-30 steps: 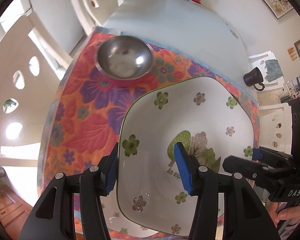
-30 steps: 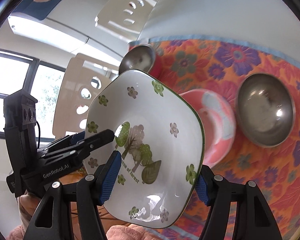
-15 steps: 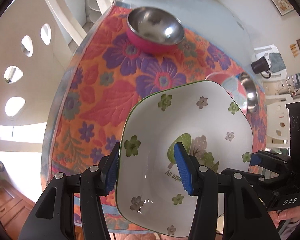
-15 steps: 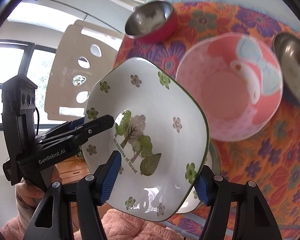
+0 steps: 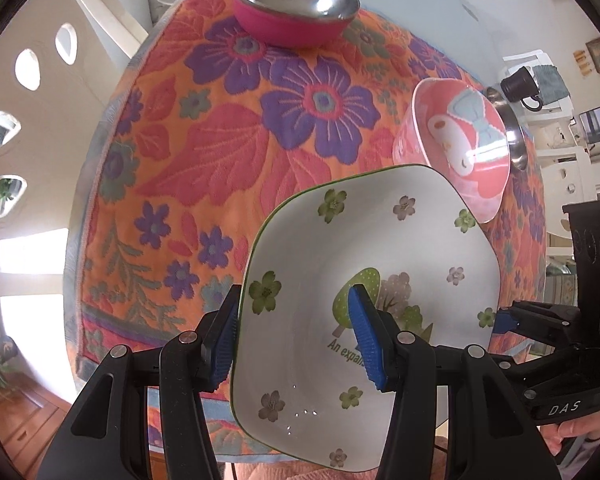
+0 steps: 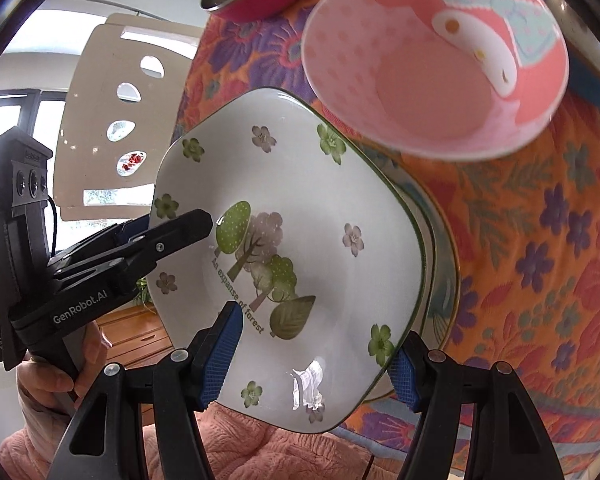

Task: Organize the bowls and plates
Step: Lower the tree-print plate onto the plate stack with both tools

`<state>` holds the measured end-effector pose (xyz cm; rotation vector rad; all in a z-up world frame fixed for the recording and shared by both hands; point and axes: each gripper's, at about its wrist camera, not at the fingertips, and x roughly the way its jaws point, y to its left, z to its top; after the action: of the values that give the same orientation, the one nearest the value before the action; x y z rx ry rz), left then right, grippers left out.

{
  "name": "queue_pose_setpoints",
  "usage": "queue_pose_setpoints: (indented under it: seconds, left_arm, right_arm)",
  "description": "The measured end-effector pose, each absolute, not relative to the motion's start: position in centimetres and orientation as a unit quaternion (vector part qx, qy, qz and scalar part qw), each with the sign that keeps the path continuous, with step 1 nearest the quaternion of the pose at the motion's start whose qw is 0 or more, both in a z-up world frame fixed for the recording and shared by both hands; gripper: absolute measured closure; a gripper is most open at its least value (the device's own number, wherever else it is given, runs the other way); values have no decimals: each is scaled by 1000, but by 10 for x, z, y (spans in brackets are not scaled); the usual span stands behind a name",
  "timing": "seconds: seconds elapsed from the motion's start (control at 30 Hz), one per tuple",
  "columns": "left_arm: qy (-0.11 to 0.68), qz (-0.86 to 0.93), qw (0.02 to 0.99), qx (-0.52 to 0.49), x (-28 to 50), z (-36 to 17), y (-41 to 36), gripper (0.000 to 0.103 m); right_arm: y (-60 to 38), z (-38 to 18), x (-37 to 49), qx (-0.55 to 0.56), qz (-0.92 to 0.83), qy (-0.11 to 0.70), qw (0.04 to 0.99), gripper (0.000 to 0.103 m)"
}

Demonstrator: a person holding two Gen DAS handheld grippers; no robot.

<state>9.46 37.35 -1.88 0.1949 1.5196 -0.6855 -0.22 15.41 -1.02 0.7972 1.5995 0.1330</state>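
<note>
A white square plate (image 5: 396, 248) with green flowers and a tree print hangs tilted over the near edge of the flowered tablecloth (image 5: 228, 152). My left gripper (image 5: 294, 340) is shut on its left rim, one blue pad outside and one inside. My right gripper (image 6: 312, 364) is shut on the opposite rim of the plate (image 6: 312, 184). Each wrist view shows the other gripper clamping the far side. Under the plate another pale plate (image 6: 444, 272) peeks out on the cloth.
A pink cartoon bowl (image 6: 428, 80) stands just beyond the plate. A steel bowl with a pink outside (image 5: 296, 4) sits at the cloth's far edge, another steel bowl (image 5: 514, 136) behind the pink one. A black mug (image 5: 518, 86), white chairs and a person's pink sleeve (image 6: 260, 452) surround the table.
Both grippers have carried the plate down and towards the near edge of the cloth. The pink bowl and the cloth now look larger and closer. Both grips are unchanged.
</note>
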Motion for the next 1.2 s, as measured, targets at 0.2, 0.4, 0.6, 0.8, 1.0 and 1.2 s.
queue_pose_setpoints:
  seconds: [0.2,0.4,0.6,0.8,1.0,1.2]
  left_arm:
    - [673,-302,669,93,87,-24,372,55]
    - [678,-300,664,100,83,-31,372,55]
    - [677,-297,665,104,81,-35,367,55]
    - [675,-291,668,119,77,-37,362,55]
    - [667,-283,673,145,68,-39,350,54]
    - [671,-277,674,137,68,-42,348,54]
  right_arm:
    - [162,-22,-10,353,57,705,613,37]
    - [162,-26,-13,357,53,706,609,37]
    - [156,-28,-16,363,53,705,608,37]
    - [154,-30,-18,370,54,704,604,37]
    - [145,-28,-19,385,52,701,598,37]
    - [145,-27,-19,389,55,702,594,37]
